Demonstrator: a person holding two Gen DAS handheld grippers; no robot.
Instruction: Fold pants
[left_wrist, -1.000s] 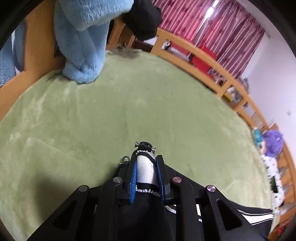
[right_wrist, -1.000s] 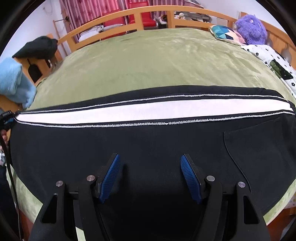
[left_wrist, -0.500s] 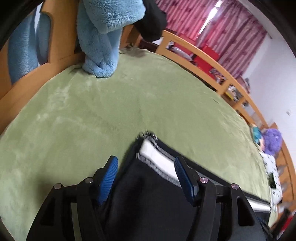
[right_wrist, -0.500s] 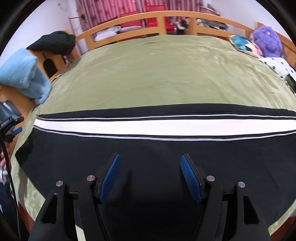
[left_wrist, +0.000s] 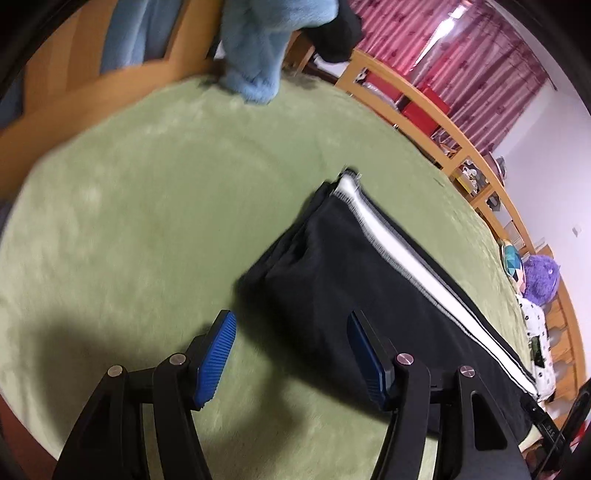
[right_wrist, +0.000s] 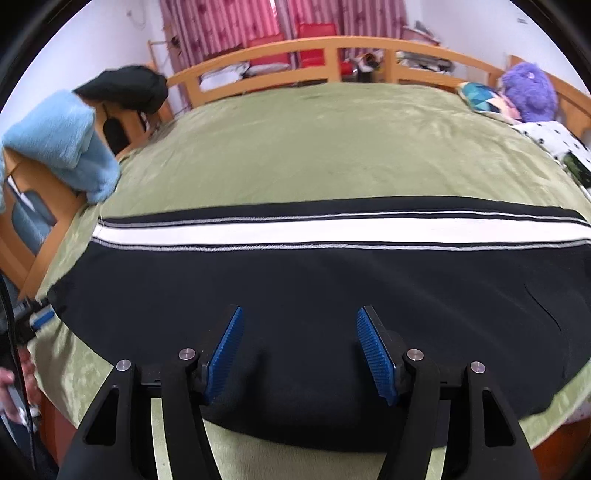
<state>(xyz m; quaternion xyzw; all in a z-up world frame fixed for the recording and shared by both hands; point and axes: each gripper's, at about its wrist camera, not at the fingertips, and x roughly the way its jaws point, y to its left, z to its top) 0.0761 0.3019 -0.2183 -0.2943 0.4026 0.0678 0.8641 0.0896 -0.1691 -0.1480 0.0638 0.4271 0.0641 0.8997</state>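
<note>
The black pants (right_wrist: 295, 280) with a white side stripe (right_wrist: 280, 232) lie flat across the green bed cover (right_wrist: 332, 155), folded lengthwise. In the left wrist view the pants (left_wrist: 332, 273) run from their leg end (left_wrist: 343, 181) off to the lower right. My left gripper (left_wrist: 291, 354) is open and empty, just behind the leg end's near corner. My right gripper (right_wrist: 297, 354) is open and empty above the pants' near edge.
A light blue fluffy blanket (right_wrist: 62, 144) and a black garment (right_wrist: 125, 88) hang on the wooden bed frame (right_wrist: 332, 48) at the left. A purple plush toy (right_wrist: 528, 92) and a patterned pillow (right_wrist: 480, 98) lie at the far right. Red curtains hang behind.
My left gripper let go of the striped leg end, opened and pulled back from it. The pants settled flat. My right gripper stayed open and drew back slightly.
</note>
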